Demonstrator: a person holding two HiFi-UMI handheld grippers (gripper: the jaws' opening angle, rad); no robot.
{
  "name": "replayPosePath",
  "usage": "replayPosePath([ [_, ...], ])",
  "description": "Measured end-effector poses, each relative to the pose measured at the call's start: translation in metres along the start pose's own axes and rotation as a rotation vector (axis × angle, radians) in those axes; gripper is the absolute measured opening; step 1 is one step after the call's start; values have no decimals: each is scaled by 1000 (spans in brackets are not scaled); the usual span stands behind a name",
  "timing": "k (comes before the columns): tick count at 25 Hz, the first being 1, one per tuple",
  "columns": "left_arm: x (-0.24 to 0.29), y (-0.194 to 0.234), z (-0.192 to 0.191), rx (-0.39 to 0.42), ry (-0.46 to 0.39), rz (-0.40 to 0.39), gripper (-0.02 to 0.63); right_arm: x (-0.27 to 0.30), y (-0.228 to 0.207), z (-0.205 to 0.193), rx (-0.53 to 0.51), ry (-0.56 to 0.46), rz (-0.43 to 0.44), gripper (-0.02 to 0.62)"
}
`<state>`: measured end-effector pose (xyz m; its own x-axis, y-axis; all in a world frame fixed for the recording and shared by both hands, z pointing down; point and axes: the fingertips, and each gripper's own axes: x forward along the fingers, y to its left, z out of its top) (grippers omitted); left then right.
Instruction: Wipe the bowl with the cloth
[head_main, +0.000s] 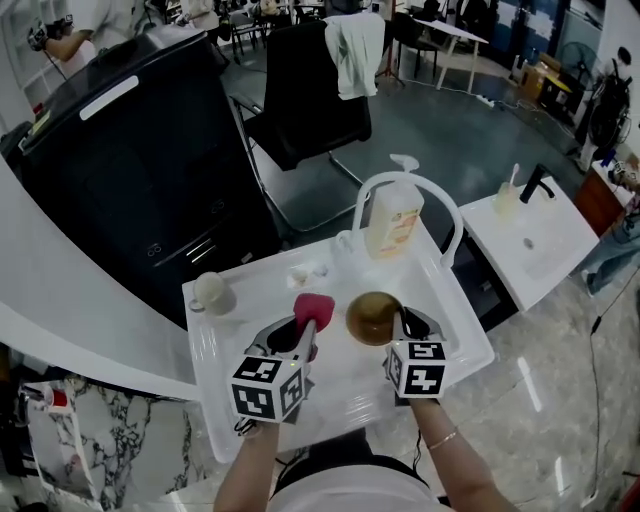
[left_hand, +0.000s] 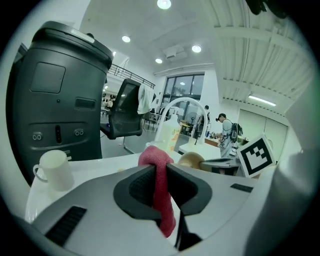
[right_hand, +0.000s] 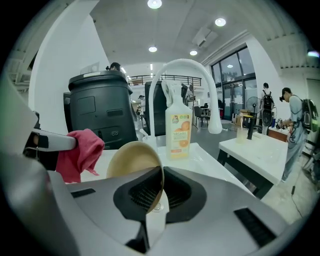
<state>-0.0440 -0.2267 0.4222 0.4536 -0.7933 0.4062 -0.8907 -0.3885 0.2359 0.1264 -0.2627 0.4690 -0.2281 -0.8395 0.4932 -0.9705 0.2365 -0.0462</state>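
Observation:
A tan wooden bowl (head_main: 374, 317) hangs over the white sink (head_main: 222, 380), tipped on its side with its hollow toward the left. My right gripper (head_main: 399, 326) is shut on the bowl's rim (right_hand: 159, 192); the jaws pinch its thin wall. A red cloth (head_main: 312, 308) is bunched in my left gripper (head_main: 307, 330), which is shut on it. In the left gripper view the cloth (left_hand: 159, 187) hangs down between the jaws, and the bowl (left_hand: 191, 160) sits just beyond. In the right gripper view the cloth (right_hand: 77, 155) hovers left of the bowl (right_hand: 131, 159), a short gap apart.
A white arched faucet (head_main: 405, 184) and a soap bottle (head_main: 391, 217) with an orange label stand at the sink's back edge. A white mug (head_main: 210, 292) rests at the back left. A large black bin (head_main: 130, 170) and an office chair (head_main: 305, 95) lie beyond.

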Motion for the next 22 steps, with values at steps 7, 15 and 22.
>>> replayPosePath([
  [7,-1,-3,16,0,-60,8,63,-9,-11,-1,33,0,-18,17],
  [15,5,-17,20,17,-79,-3,63,-19,-25,-5,62,8,-43,17],
  [22,4,-27,19,26,-79,-21,63,-27,-29,-10,80,13,-57,17],
])
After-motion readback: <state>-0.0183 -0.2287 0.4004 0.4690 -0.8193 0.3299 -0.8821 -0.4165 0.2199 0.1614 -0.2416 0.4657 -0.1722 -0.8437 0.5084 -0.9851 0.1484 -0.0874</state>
